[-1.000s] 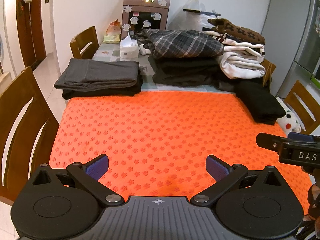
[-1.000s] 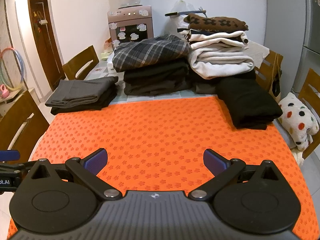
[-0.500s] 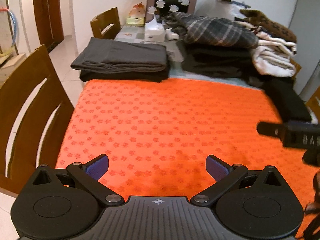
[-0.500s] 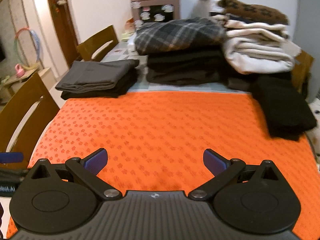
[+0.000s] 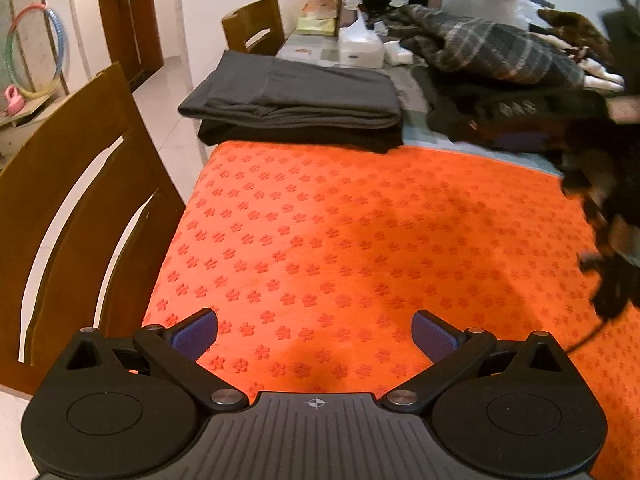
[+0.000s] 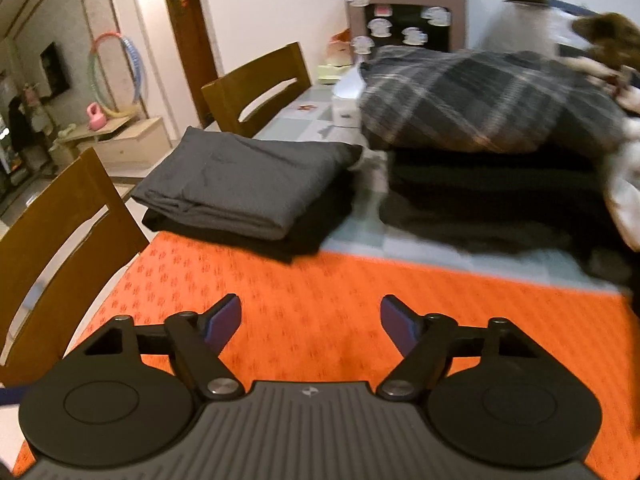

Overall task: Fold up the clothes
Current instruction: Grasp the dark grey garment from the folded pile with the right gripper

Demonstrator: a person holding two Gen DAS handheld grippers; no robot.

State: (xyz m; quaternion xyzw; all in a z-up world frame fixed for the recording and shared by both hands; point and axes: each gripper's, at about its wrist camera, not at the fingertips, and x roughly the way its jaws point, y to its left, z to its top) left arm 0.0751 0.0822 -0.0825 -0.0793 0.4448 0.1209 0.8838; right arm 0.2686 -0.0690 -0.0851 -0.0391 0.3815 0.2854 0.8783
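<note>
An orange paw-print mat (image 5: 360, 232) covers the near table; it also shows in the right wrist view (image 6: 340, 300). A folded dark grey garment (image 5: 296, 96) lies on a black one at the mat's far left (image 6: 240, 184). A plaid garment (image 5: 492, 52) tops a dark pile behind the mat (image 6: 480, 100). My left gripper (image 5: 314, 336) is open and empty above the mat. My right gripper (image 6: 310, 320) is open and empty, pointing at the far piles. A blurred dark shape (image 5: 600, 200), the right gripper's body, crosses the left view's right edge.
Wooden chairs stand at the table's left side (image 5: 80, 200) (image 6: 256, 88). A tissue box (image 5: 360, 44) and a water dispenser (image 6: 404, 12) sit behind the clothes. A hula hoop (image 6: 116, 72) leans at the far left wall.
Both grippers have moved forward and turned left toward the folded grey garment. The right gripper has advanced past the left one, now blurred at the left view's right edge. Both stay open.
</note>
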